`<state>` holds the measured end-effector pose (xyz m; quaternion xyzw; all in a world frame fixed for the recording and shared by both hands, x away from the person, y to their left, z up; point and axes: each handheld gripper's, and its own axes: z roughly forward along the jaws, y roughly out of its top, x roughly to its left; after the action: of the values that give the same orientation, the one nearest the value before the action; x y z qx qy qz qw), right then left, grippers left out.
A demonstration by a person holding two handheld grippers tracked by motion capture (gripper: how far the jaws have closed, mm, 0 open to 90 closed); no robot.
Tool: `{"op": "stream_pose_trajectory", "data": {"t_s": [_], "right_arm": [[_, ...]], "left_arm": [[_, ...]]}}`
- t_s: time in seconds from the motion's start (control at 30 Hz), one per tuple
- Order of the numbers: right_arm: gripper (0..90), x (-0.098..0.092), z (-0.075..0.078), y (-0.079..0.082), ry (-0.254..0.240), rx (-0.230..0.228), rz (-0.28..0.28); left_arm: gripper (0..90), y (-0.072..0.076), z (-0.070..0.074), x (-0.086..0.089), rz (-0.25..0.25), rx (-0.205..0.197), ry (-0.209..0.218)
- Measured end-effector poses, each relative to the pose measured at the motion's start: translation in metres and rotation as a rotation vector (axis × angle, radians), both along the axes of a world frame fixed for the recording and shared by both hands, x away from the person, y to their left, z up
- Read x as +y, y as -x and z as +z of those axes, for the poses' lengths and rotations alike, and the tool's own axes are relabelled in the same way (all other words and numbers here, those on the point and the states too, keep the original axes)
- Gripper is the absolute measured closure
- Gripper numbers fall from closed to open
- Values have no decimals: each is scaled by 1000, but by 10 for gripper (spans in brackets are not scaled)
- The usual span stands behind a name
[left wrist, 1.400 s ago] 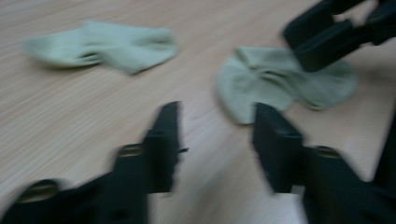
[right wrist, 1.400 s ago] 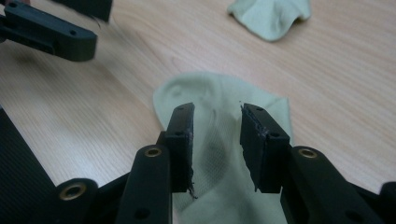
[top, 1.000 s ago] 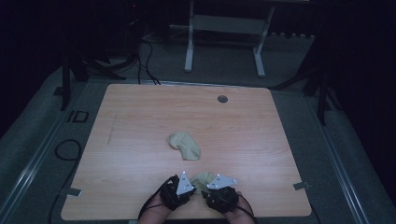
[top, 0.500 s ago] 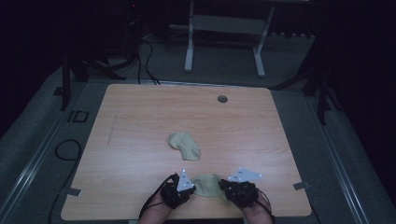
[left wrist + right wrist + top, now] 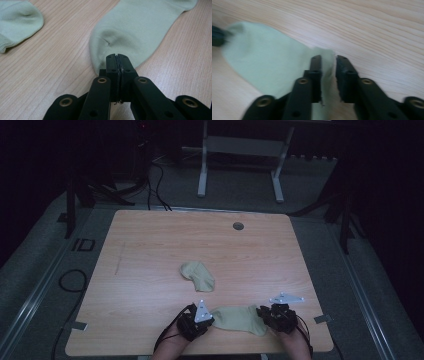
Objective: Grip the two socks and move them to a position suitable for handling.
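Bearing no readable print, the near sock (image 5: 239, 318) sits pinched in the left tongs (image 5: 209, 319).

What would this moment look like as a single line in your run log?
left gripper: shut on near sock | right gripper: jaws just opening, sock edge between them | second sock: loose mid-table

A light wooden table (image 5: 150, 245) with a round grey cable hole (image 5: 238, 226) near its far edge stands on grey carpet (image 5: 40, 270). Behind it a white metal frame (image 5: 240, 150) stands on two legs. Black cables (image 5: 155, 175) trail over the floor. The room beyond lies dark.
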<state>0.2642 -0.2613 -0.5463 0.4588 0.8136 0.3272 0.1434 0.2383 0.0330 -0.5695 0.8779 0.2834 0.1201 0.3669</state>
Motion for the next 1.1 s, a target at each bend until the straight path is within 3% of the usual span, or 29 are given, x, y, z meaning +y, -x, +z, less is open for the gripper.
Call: {"op": "stream_pose_trajectory", "data": {"t_s": [0.07, 0.23, 0.33, 0.4, 0.63, 0.8, 1.07, 1.1], "right_arm": [[653, -6, 1, -3, 0, 2, -25], [564, -5, 13, -8, -9, -31, -19], [553, 5, 20, -13, -18, -52, -3], [542, 16, 24, -17, -18, -62, 19], [514, 65, 36, -38, -16, -83, 89], [490, 101, 44, -56, -25, -97, 148], [485, 155, 50, -91, -16, -77, 184], [485, 155, 50, -91, -16, -77, 184]], "left_arm": [[857, -1, 0, 1, 4, 15, 19], [610, 3, 3, 10, -7, 10, 95], [590, 7, 7, 18, 18, -7, 117], [582, 9, 9, 26, 33, -11, 131], [557, 15, 6, 61, 102, -23, 120], [556, 21, 6, 85, 155, -20, 166], [530, 27, 0, 114, 216, -19, 149], [530, 27, 0, 114, 216, -19, 149]]}}
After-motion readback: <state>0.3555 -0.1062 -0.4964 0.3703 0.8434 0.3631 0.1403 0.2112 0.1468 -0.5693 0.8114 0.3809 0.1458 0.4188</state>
